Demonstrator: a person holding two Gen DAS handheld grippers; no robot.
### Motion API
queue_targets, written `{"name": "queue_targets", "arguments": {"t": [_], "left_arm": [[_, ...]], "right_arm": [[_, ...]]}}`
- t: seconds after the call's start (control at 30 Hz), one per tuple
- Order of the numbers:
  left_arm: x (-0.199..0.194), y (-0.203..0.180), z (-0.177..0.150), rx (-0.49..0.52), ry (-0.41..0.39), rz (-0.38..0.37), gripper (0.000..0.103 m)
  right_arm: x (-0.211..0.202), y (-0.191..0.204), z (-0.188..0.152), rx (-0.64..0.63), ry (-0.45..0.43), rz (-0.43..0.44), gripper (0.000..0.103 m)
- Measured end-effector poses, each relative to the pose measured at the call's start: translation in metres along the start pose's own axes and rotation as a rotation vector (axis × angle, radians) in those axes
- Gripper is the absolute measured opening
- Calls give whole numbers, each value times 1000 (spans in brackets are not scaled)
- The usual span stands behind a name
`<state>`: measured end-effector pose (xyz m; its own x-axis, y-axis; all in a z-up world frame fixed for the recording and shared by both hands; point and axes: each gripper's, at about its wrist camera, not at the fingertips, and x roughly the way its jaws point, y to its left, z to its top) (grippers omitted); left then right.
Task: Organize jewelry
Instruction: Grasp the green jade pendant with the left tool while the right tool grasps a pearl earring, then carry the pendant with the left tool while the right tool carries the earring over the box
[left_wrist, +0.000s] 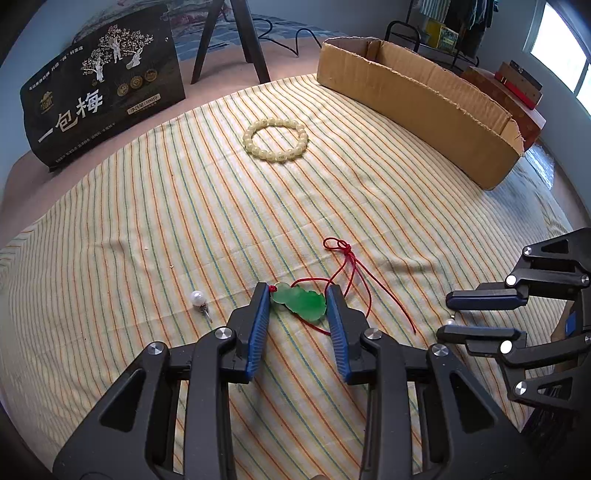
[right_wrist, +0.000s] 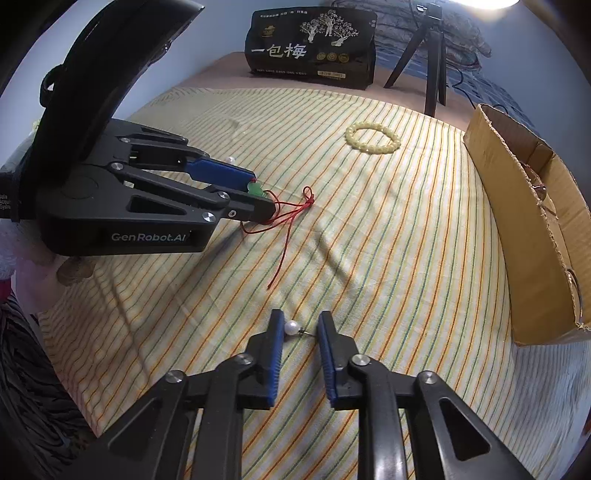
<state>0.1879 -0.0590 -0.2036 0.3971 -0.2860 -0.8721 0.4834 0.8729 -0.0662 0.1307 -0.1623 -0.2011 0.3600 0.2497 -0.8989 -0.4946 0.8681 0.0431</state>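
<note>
A green jade pendant (left_wrist: 300, 302) on a red cord (left_wrist: 347, 266) lies on the striped cloth between the fingers of my open left gripper (left_wrist: 297, 295); the fingers straddle it without clamping. It also shows in the right wrist view (right_wrist: 255, 189). A pearl earring (right_wrist: 291, 327) lies between the fingers of my open right gripper (right_wrist: 300, 320), near the left pad. A second pearl earring (left_wrist: 197, 298) lies left of the left gripper. A pale yellow bead bracelet (left_wrist: 275, 139) lies farther back, also in the right wrist view (right_wrist: 373, 136).
An open cardboard box (left_wrist: 424, 107) stands along the cloth's right side, with some items inside (right_wrist: 539, 192). A black printed bag (left_wrist: 99, 92) and a tripod (left_wrist: 236, 40) stand at the back. The striped cloth (left_wrist: 147, 206) covers the table.
</note>
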Motion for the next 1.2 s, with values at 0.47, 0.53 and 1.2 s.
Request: {"name": "queue_targets", "arguments": {"t": [0.47, 0.53, 1.2], "left_arm": [[-29, 2, 11, -44, -68, -5, 31], [-36, 0, 14, -48, -85, -15, 31], [-89, -36, 68, -71, -255, -103, 31]], "right_arm": [[-22, -12, 3, 27, -53, -3, 16], [-27, -13, 4, 29, -66, -5, 16], [-108, -94, 23, 193, -260, -99, 16]]}}
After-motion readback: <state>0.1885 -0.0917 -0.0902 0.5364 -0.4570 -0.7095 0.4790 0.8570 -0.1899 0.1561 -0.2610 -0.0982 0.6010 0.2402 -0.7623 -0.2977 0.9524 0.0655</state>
